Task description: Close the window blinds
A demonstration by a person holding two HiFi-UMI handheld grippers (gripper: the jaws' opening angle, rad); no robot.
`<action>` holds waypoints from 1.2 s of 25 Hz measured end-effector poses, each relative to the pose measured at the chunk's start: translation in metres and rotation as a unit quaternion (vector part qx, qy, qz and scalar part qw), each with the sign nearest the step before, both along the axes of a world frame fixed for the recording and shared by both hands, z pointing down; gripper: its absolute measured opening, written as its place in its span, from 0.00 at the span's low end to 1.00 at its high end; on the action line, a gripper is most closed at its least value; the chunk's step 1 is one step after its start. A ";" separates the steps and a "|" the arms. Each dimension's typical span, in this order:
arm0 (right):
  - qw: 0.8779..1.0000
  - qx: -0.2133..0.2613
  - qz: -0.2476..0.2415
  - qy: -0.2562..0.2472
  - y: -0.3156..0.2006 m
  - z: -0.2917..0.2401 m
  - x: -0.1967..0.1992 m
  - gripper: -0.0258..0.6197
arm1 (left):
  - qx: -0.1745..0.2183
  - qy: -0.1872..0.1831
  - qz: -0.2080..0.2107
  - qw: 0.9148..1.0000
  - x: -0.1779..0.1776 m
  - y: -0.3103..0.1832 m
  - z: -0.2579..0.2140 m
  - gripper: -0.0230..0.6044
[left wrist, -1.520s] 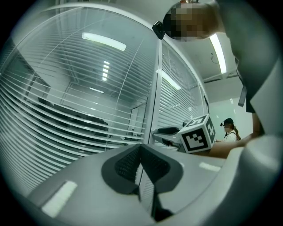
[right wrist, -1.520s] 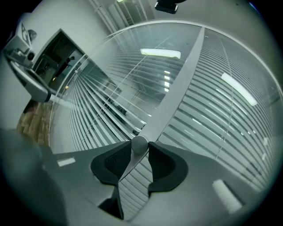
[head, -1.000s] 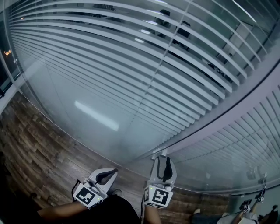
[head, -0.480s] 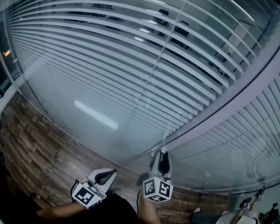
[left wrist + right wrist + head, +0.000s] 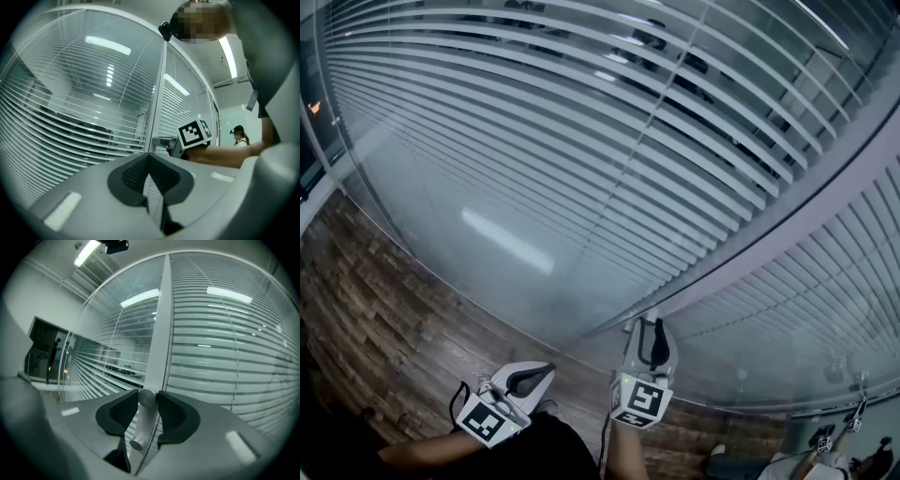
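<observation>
Right gripper (image 5: 647, 330) has just been closing and clamps the metal knob (image 5: 147, 398) on the window's frame post (image 5: 159, 333). My left gripper (image 5: 525, 377) idles beside it, jaws together on nothing. Behind the glass the blinds (image 5: 581, 141) have their slats open, so I judge I'm at the grasp step. Next I'd twist the knob to tilt them shut.

Glossy glass pane (image 5: 487, 234); brushed metal knob (image 5: 147, 397); rough wood-look floor (image 5: 384, 319); matt smooth slats (image 5: 581, 122).
</observation>
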State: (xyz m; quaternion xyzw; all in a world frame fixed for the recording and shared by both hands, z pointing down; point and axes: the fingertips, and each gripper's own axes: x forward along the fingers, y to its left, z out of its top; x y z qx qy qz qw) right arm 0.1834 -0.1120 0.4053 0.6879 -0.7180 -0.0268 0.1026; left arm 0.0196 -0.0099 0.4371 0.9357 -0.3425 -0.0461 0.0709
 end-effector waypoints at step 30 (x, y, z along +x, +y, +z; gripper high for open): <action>0.995 -0.008 -0.036 -0.091 0.003 0.002 -0.005 0.28 | -0.021 -0.020 -0.027 0.999 0.006 0.014 0.014 0.03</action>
